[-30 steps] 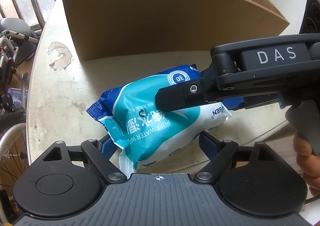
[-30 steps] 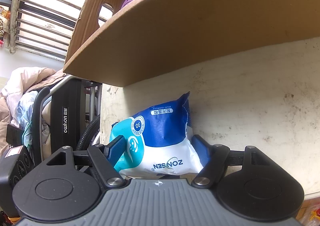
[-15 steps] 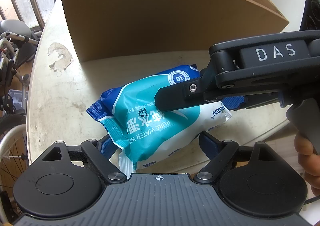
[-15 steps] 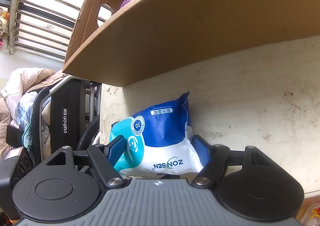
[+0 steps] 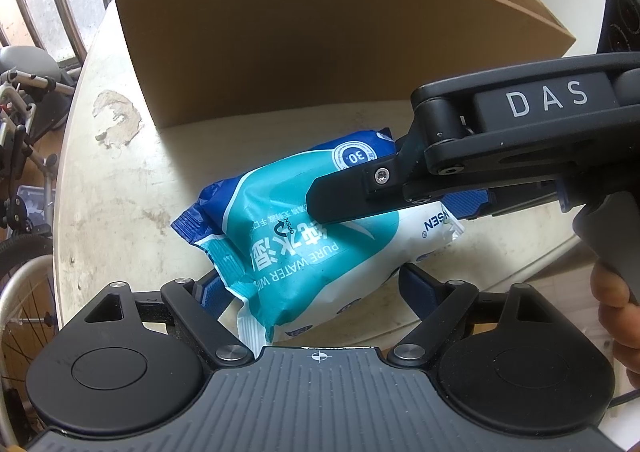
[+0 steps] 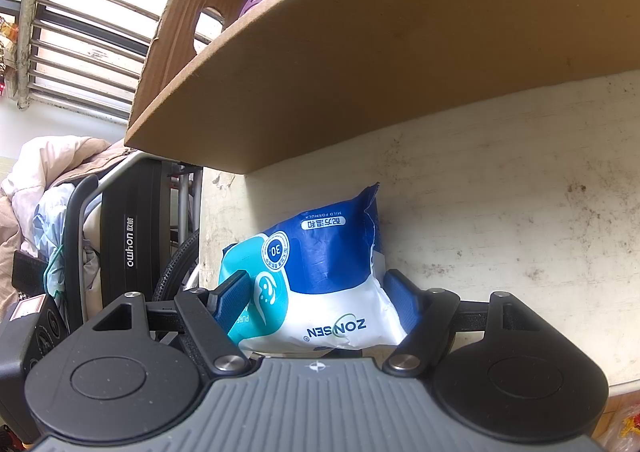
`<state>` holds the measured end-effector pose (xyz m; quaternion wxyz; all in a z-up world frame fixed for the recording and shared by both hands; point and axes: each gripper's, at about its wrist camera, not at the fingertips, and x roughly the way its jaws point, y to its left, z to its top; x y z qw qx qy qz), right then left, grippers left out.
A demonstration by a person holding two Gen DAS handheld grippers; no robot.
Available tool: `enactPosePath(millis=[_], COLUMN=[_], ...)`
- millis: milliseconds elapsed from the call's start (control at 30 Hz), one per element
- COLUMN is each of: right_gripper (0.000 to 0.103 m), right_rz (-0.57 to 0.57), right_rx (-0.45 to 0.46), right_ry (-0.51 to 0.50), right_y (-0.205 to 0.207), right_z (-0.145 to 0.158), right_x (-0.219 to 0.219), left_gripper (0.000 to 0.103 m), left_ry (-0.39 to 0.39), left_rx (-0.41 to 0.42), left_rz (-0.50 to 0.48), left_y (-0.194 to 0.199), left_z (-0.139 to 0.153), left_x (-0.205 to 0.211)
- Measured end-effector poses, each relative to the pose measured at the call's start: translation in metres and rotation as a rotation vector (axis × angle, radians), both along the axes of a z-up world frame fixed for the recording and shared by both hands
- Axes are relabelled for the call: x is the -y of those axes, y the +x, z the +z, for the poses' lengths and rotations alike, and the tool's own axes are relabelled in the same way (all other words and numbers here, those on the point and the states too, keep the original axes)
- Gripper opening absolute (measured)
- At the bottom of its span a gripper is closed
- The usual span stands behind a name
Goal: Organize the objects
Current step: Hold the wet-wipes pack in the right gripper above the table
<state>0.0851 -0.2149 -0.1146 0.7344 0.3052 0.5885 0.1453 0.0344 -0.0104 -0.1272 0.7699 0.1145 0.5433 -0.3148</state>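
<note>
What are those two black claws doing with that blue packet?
A person holds a claw in each hand, and both straddle one pack of wet wipes lying on the worn table. The right claw presses on one end of it. The left claw brackets the other end, though contact is unclear. The cardboard box stands just behind, already holding a few things.

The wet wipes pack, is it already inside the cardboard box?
No, the wet wipes pack lies on the table in front of the cardboard box, outside its wall.
</note>
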Motion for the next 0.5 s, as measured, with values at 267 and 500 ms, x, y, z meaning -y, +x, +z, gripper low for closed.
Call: enactPosePath(millis=[267,500], right_gripper=[0.076,0.077], right_rz=[0.000,-0.002], right_rx=[0.000,0.000], right_ry=[0.000,0.002], right_y=[0.000,-0.001], right_z=[0.000,0.000], right_x=[0.000,-0.001], left_gripper=[0.086,0.086], left_ry=[0.000,0.003], left_rx=[0.001,0.004], left_rz=[-0.002,-0.006], left_y=[-0.010,-0.012], left_z=[0.000,0.001], left_x=[-0.008,-0.014])
